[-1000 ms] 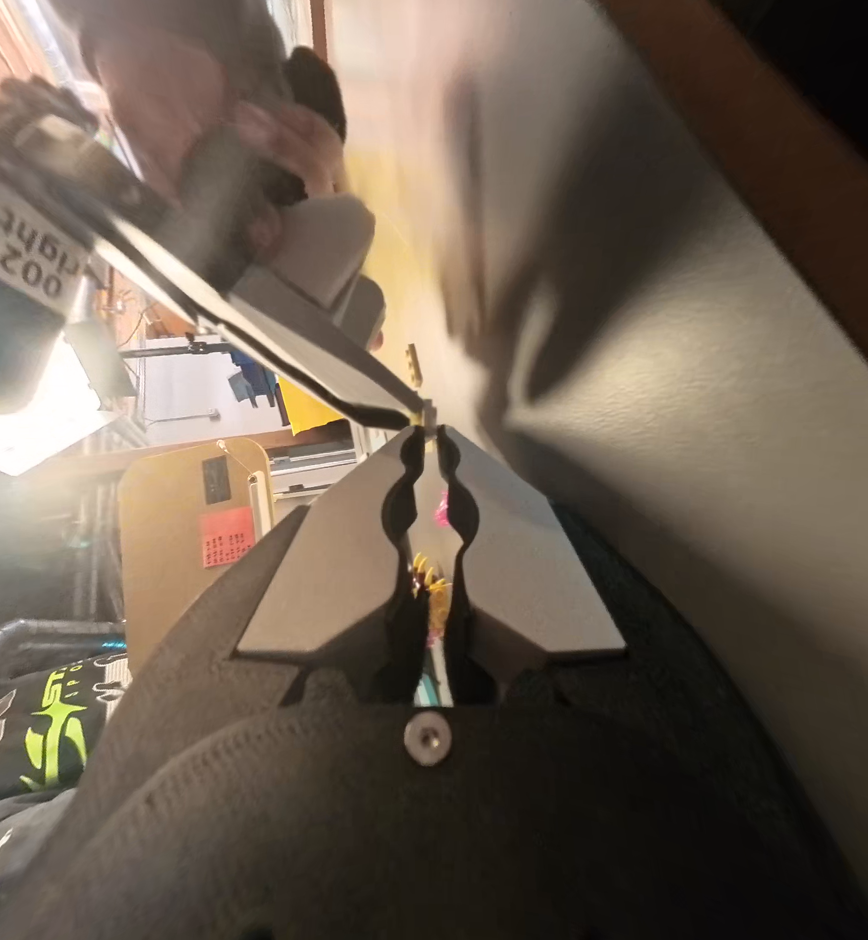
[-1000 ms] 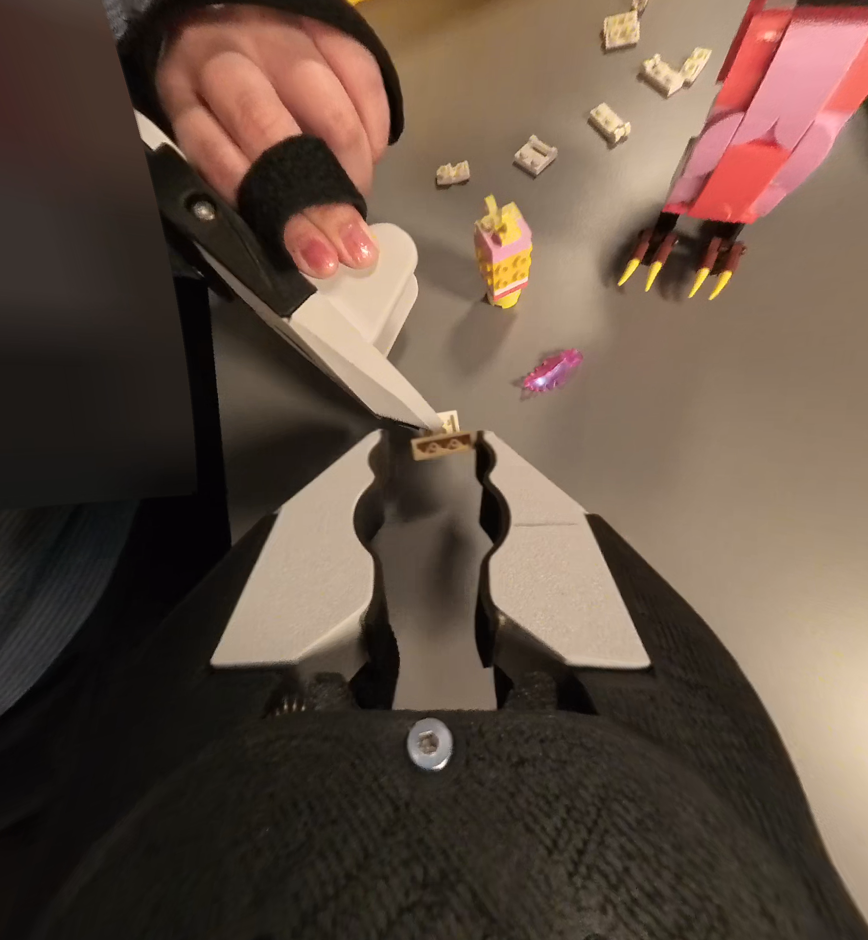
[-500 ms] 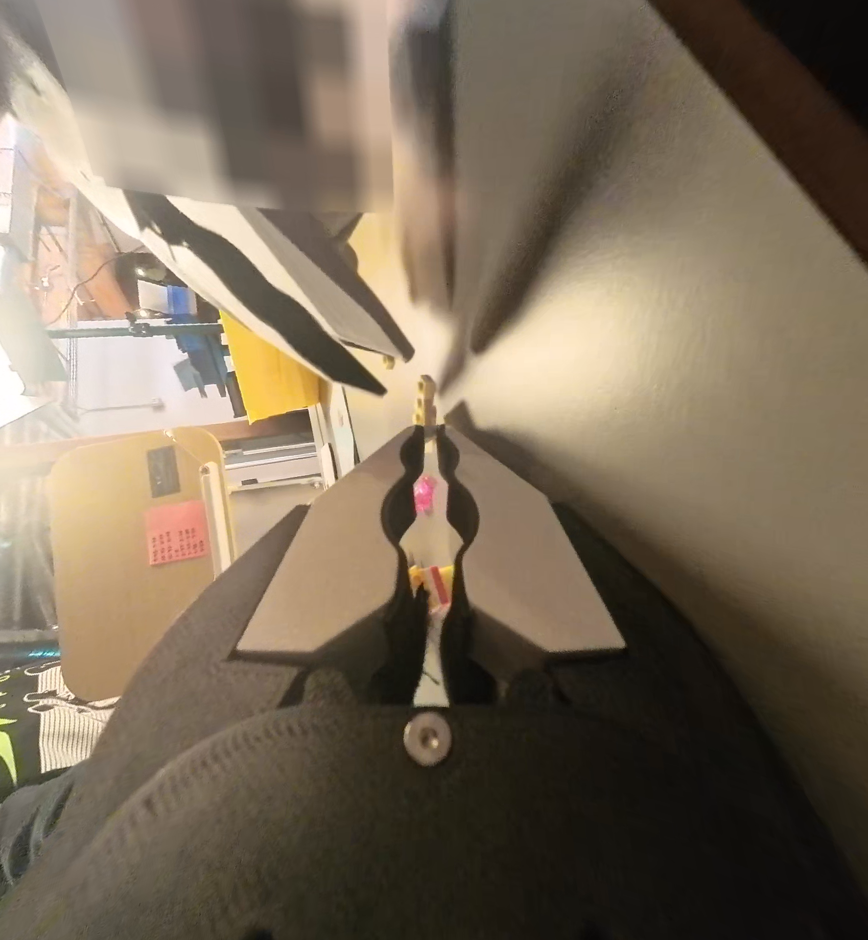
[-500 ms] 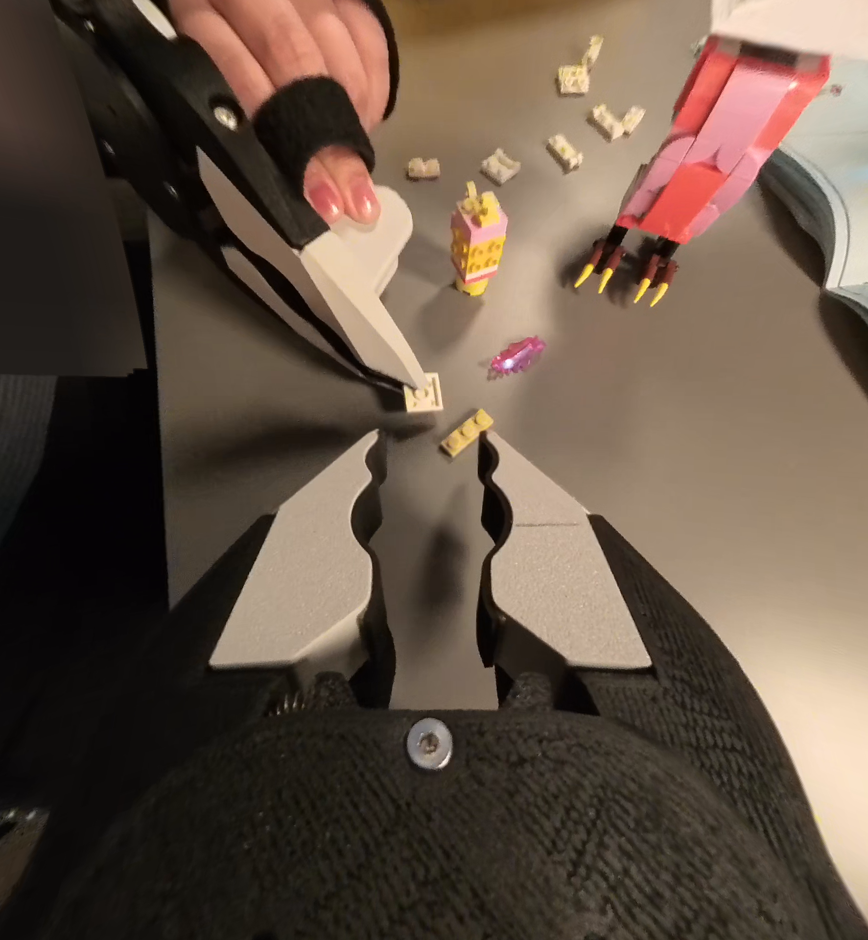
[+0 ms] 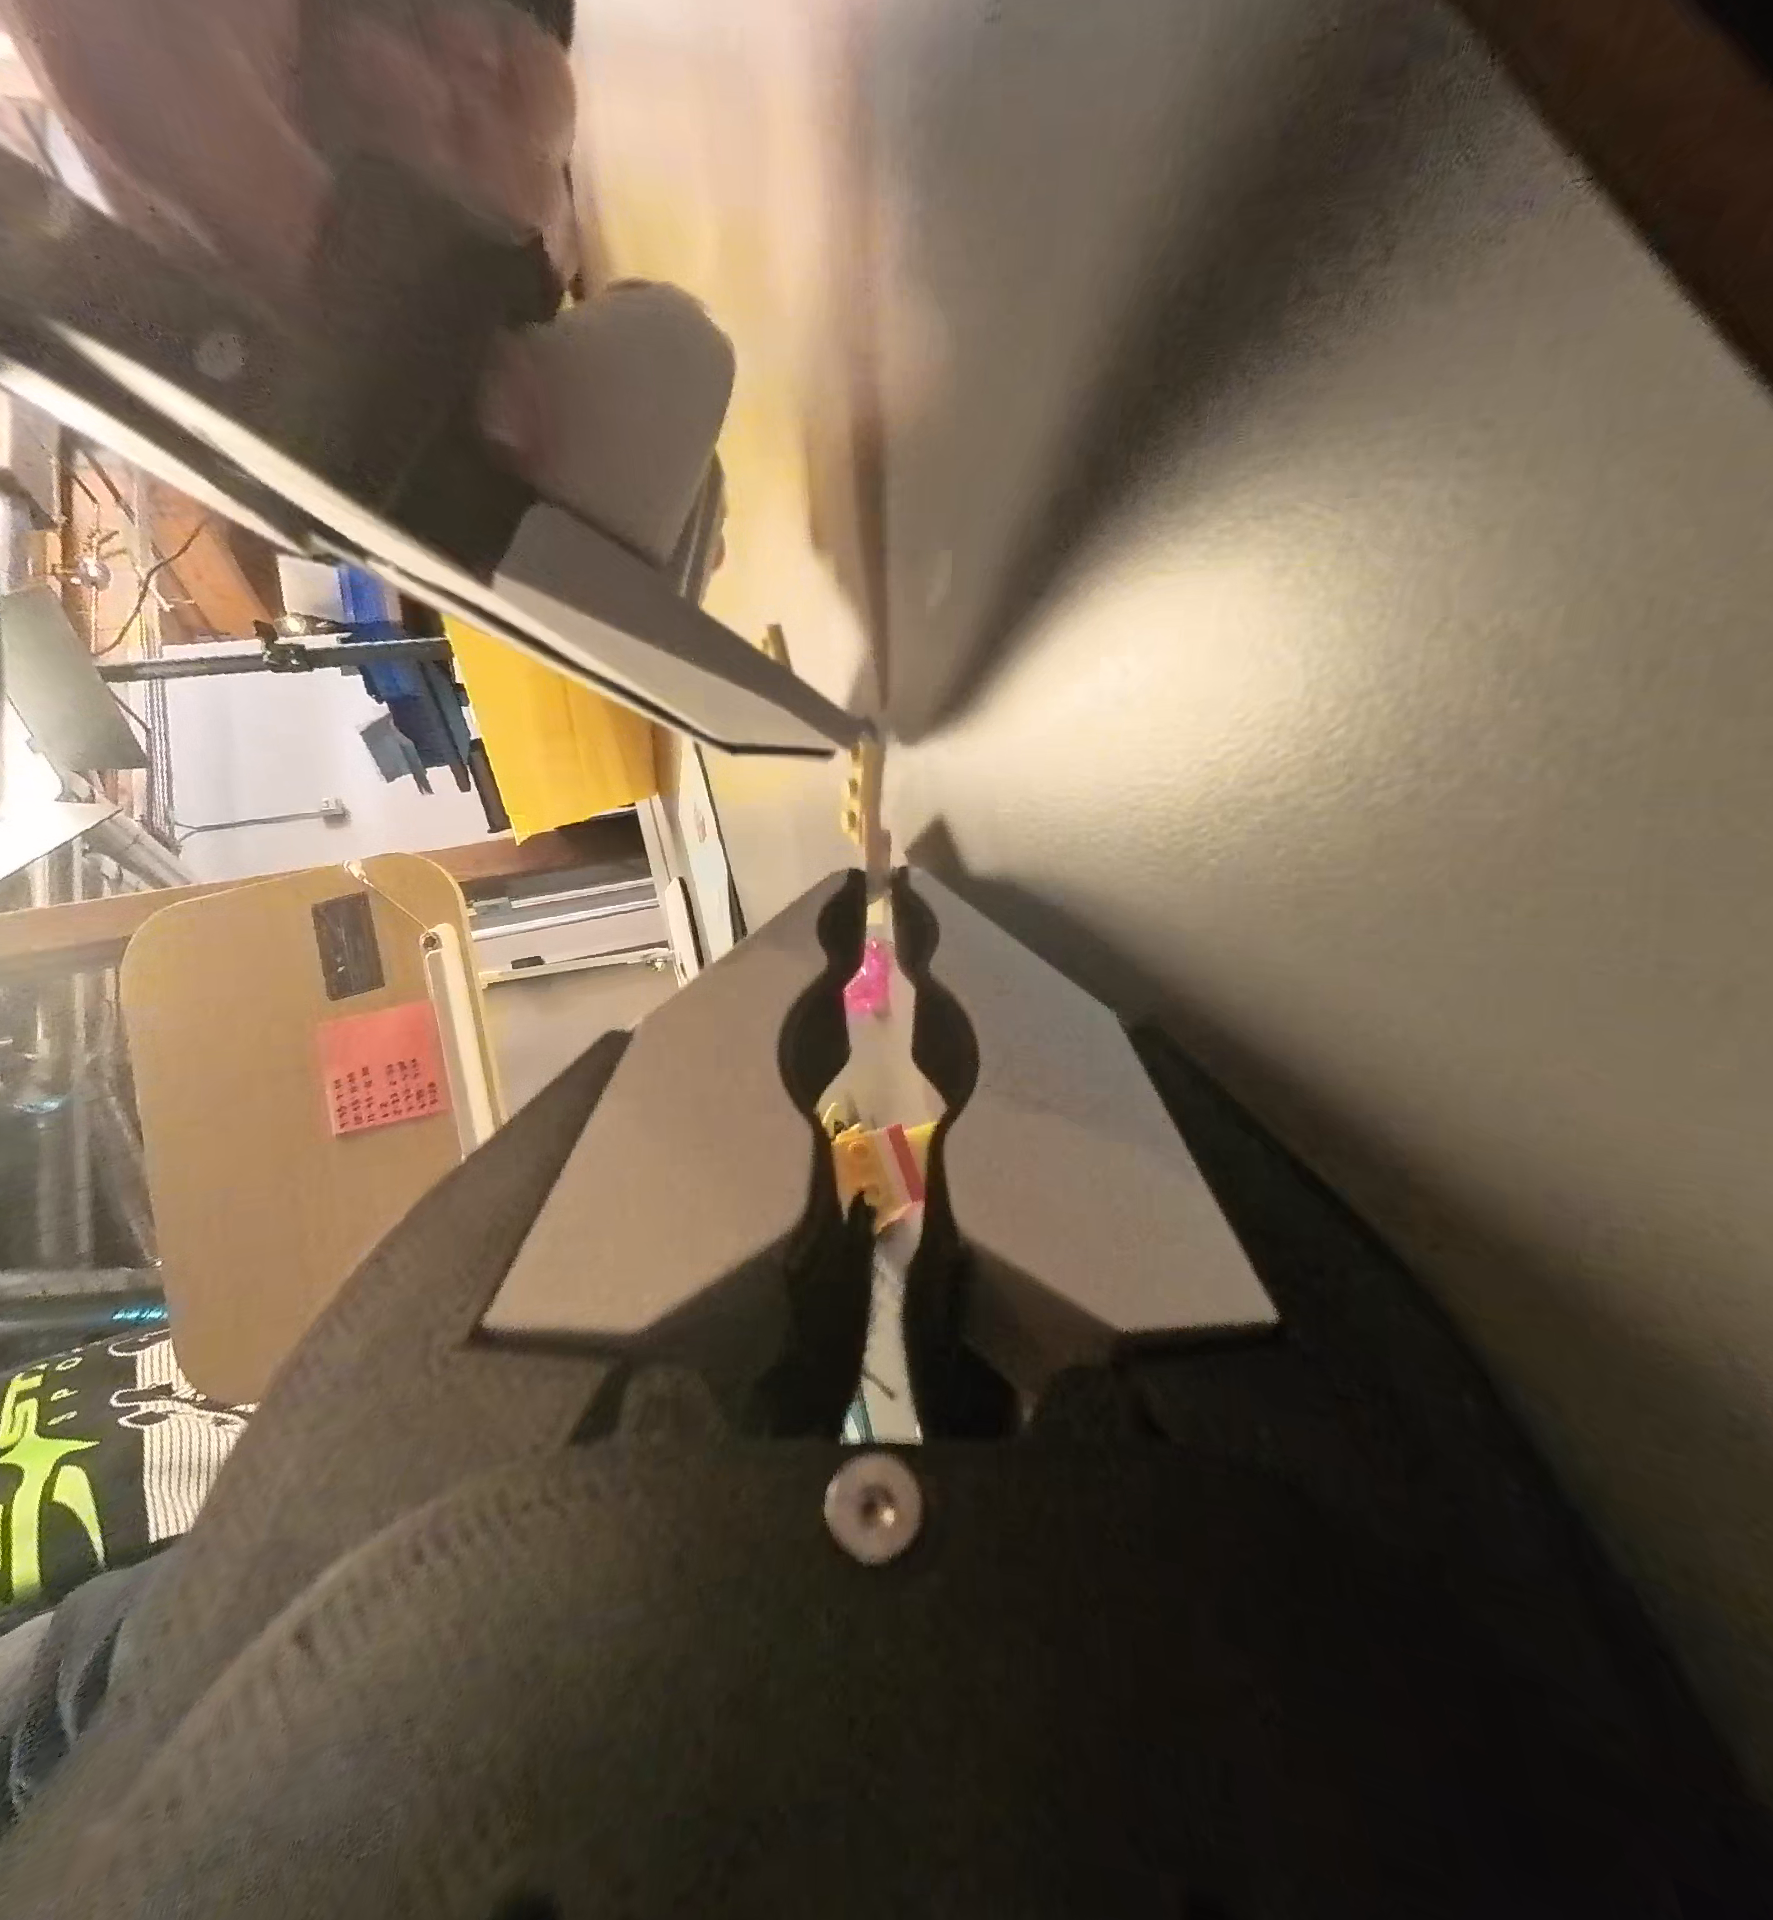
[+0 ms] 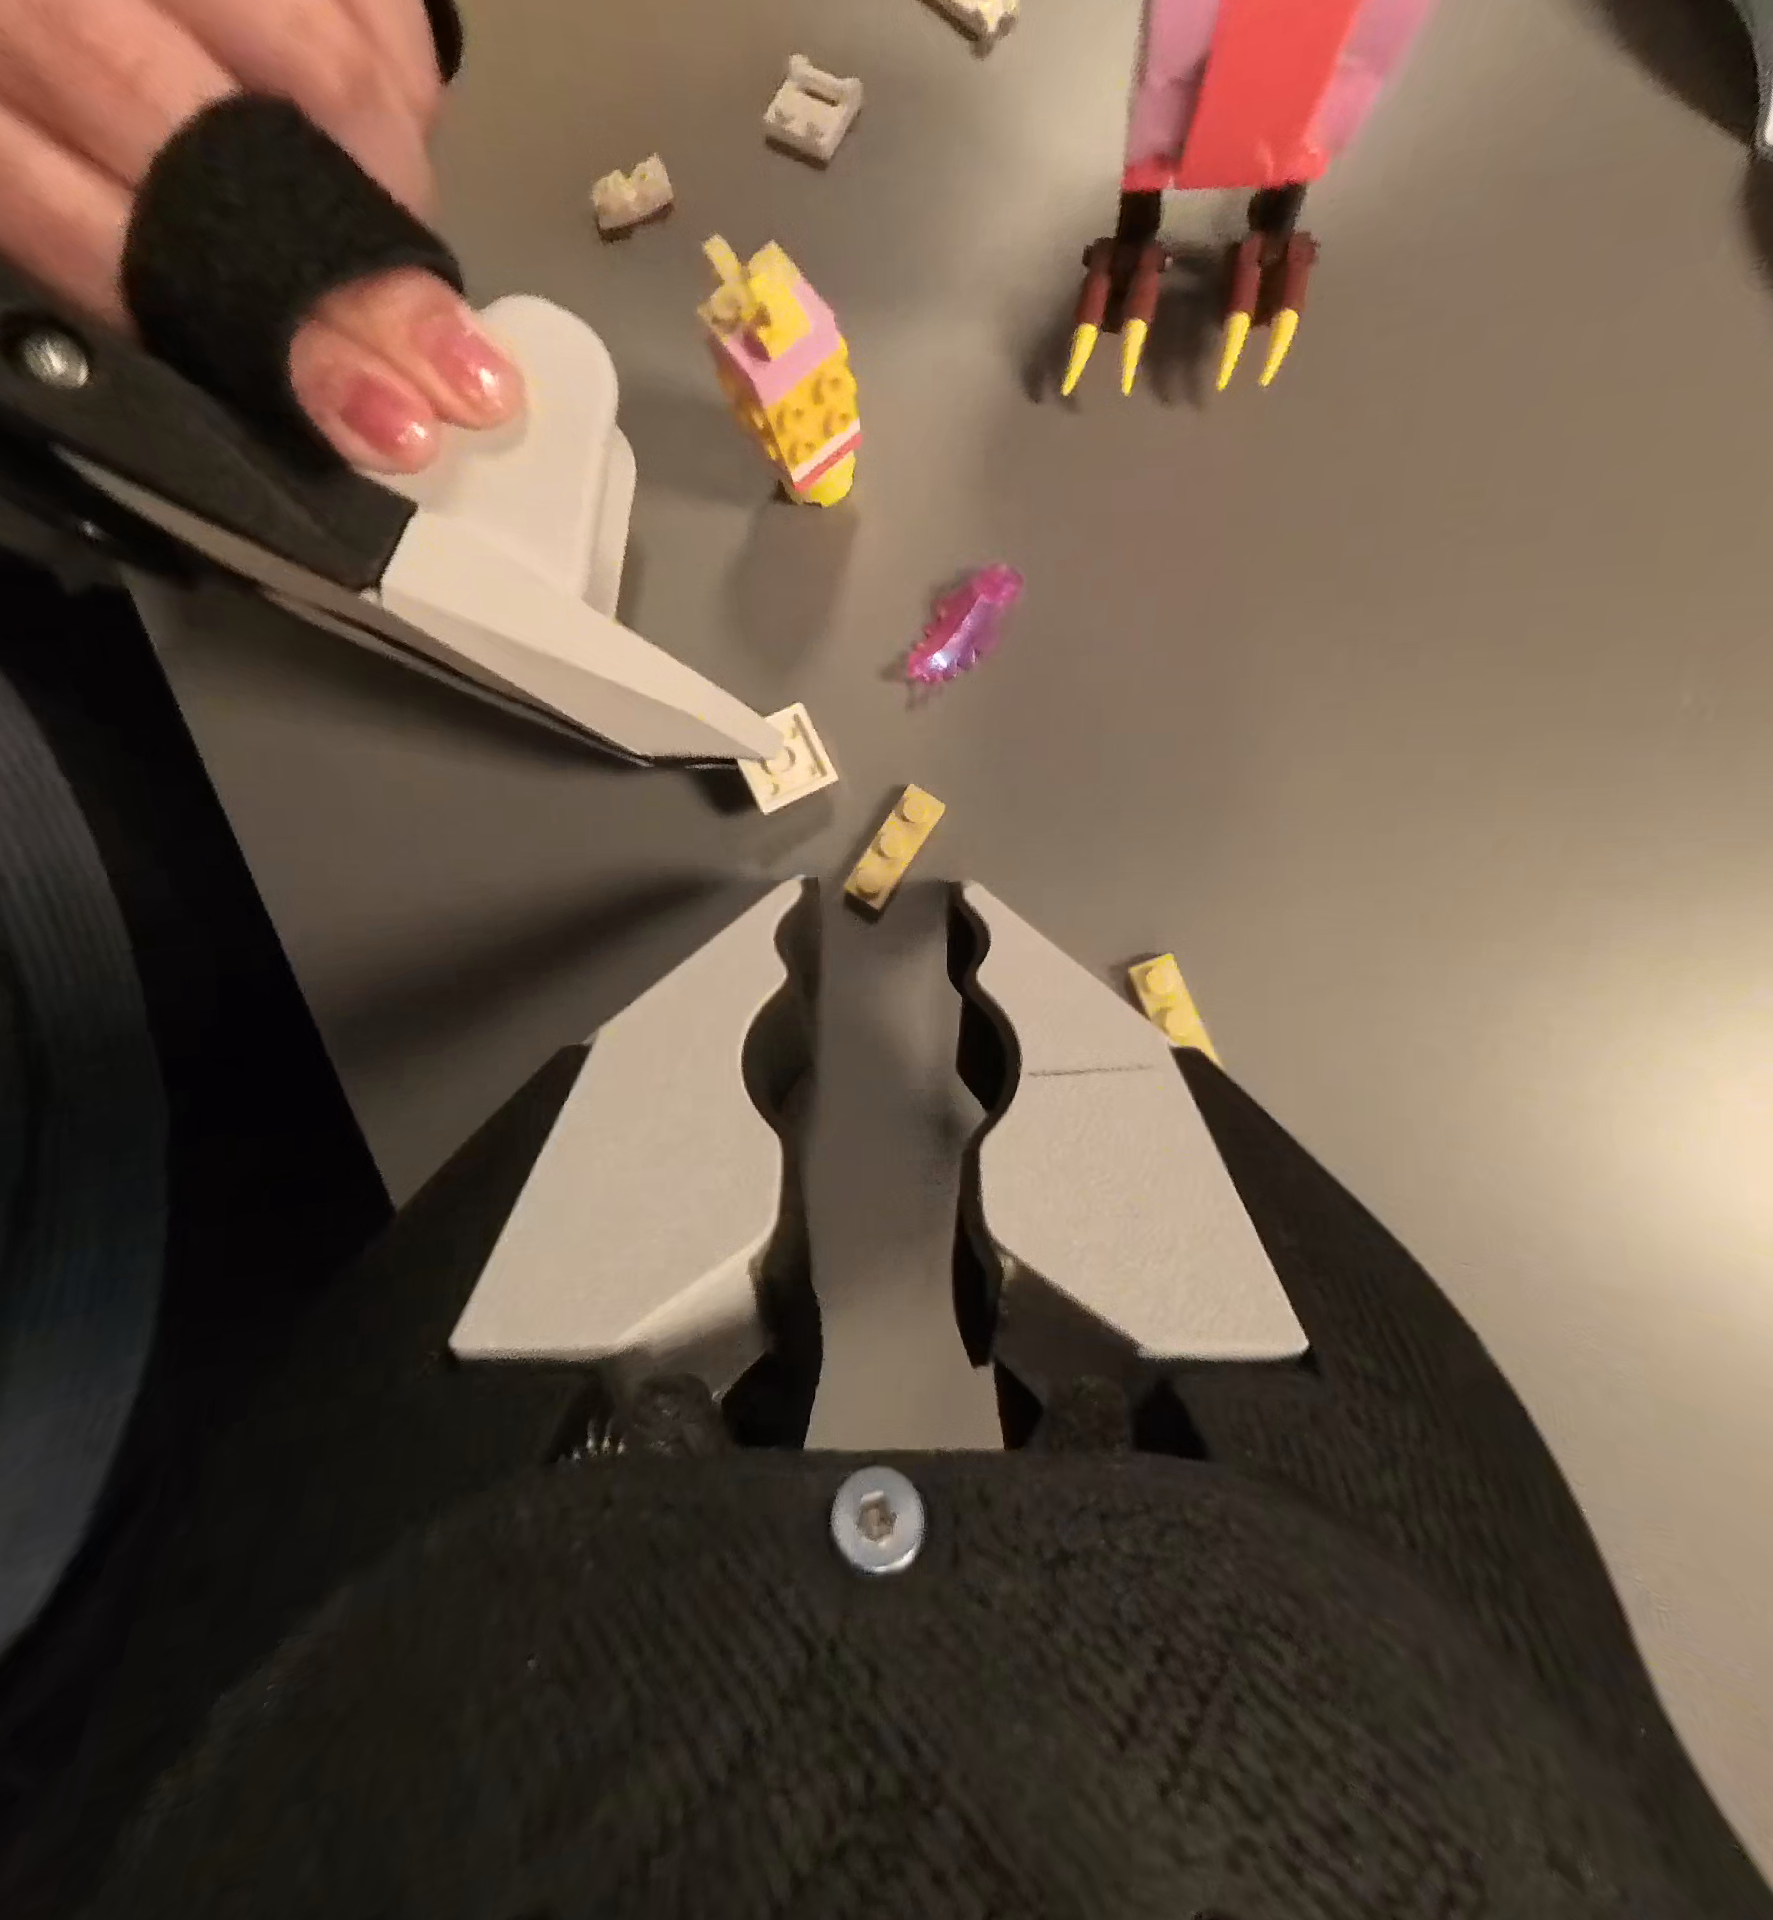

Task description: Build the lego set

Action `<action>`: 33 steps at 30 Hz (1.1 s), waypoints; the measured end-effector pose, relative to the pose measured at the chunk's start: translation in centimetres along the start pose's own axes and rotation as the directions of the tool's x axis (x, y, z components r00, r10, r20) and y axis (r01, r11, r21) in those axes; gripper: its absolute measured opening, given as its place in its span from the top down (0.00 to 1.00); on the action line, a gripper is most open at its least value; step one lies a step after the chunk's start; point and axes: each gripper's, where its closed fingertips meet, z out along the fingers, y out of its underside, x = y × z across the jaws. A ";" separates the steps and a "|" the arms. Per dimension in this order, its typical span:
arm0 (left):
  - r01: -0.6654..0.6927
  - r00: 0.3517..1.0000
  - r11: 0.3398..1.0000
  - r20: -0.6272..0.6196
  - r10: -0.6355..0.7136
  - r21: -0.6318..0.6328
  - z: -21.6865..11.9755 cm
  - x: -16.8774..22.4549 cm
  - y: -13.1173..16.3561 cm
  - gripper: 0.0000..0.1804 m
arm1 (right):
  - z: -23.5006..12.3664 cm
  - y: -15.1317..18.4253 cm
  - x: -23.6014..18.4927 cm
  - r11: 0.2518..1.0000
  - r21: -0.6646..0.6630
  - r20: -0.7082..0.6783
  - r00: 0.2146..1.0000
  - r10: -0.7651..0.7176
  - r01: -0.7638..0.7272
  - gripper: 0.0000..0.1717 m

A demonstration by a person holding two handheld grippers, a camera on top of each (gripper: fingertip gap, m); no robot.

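While left tongs (image 6: 773,764) pinch a white plate (image 6: 788,771) just over the grey table (image 6: 1381,727), right tongs (image 6: 882,899) gape, yellow plate (image 6: 894,850) lying unpressed at their tips; cluttered room behind

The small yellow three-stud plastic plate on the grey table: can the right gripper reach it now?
Probably yes. The small yellow three-stud plastic plate lies flat just ahead of the open right gripper, nothing between them. The left gripper, shut on a white square plate, stays aside.

Table (image 6: 1381,831): smooth, matt grey, finely textured up close. Yellow brick (image 6: 894,852) near its left edge: glossy plastic. Pink crystal piece (image 6: 963,621): translucent plastic. Gripper fingers (image 6: 643,1174): matt grey plastic in coarse black housing; metal screw (image 6: 876,1521).
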 end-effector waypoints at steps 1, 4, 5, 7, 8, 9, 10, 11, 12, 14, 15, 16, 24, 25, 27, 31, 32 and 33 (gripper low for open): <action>0.000 1.000 1.000 -0.001 0.000 -0.001 0.0 0.0 0.0 0.98 | 0.1 -0.1 -0.1 0.999 0.013 -0.012 0.999 0.033 -0.033 0.87; 0.000 1.000 1.000 -0.001 0.000 -0.003 0.0 0.0 0.0 0.98 | 0.3 -0.3 0.0 0.997 0.040 -0.092 0.993 0.070 -0.066 0.90; 0.000 1.000 1.000 -0.001 0.000 -0.004 0.0 0.0 0.0 0.98 | 0.4 -0.3 0.1 0.997 0.037 -0.124 0.990 0.064 -0.060 0.90; 0.000 1.000 1.000 -0.001 0.000 -0.006 0.0 0.0 0.0 0.98 | 0.4 -0.2 0.3 1.000 0.014 -0.194 0.981 0.017 -0.014 0.95; 0.000 1.000 1.000 -0.001 0.000 -0.006 0.0 0.0 0.0 0.98 | 0.4 -0.2 0.4 1.000 -0.003 -0.223 0.975 -0.018 0.018 0.97; 0.001 1.000 1.000 -0.001 -0.001 -0.006 0.0 0.0 0.0 0.98 | 0.4 -0.2 0.4 0.998 -0.023 -0.243 0.968 -0.055 0.050 0.97; 0.001 1.000 1.000 -0.001 -0.001 -0.005 0.1 0.0 0.0 0.98 | 0.3 -0.2 0.5 0.995 -0.049 -0.268 0.958 -0.098 0.088 0.97; 0.001 1.000 1.000 -0.001 -0.001 -0.005 0.1 0.0 0.0 0.98 | 0.2 -0.2 0.7 0.987 -0.081 -0.296 0.942 -0.158 0.140 0.97; 0.001 1.000 1.000 -0.001 -0.001 -0.005 0.1 0.0 0.0 0.98 | 0.1 -0.1 1.0 0.971 -0.120 -0.323 0.917 -0.233 0.205 0.97; 0.000 1.000 1.000 -0.001 0.000 -0.006 0.1 0.0 0.0 0.98 | -0.5 -0.2 1.6 0.908 -0.211 -0.379 0.827 -0.416 0.361 0.97; -0.001 1.000 1.000 -0.001 0.001 -0.007 0.1 0.0 0.0 0.98 | -0.8 -0.3 1.8 0.841 -0.274 -0.393 0.744 -0.541 0.467 0.97; -0.001 1.000 1.000 -0.001 0.001 -0.008 0.1 -0.1 0.0 0.98 | -1.2 -0.6 2.1 0.740 -0.357 -0.407 0.619 -0.672 0.570 0.97; -0.006 1.000 1.000 -0.003 0.006 -0.007 0.1 -0.1 0.0 0.98 | -1.7 0.3 1.4 -0.329 -0.689 0.107 -0.358 -0.928 0.646 0.97; -0.007 1.000 1.000 -0.003 0.007 -0.007 0.1 -0.1 0.0 0.98 | -1.7 0.4 1.1 -0.375 -0.672 0.138 -0.390 -0.910 0.638 0.97; -0.008 1.000 1.000 -0.003 0.008 -0.006 0.1 -0.1 -0.1 0.98 | -1.6 0.5 0.3 -0.454 -0.632 0.184 -0.447 -0.875 0.628 0.97; -0.009 1.000 1.000 -0.003 0.009 -0.004 0.2 -0.1 -0.2 0.98 | -0.9 1.1 -1.4 -0.541 -0.557 0.227 -0.511 -0.829 0.630 0.97; -0.010 1.000 1.000 -0.003 0.010 -0.003 0.2 -0.1 -0.2 0.98 | -0.8 1.2 -1.8 -0.538 -0.543 0.220 -0.510 -0.832 0.644 0.98; -0.010 1.000 1.000 -0.003 0.010 -0.003 0.2 -0.1 -0.2 0.98 | -0.7 1.2 -2.0 -0.529 -0.536 0.208 -0.504 -0.838 0.658 0.94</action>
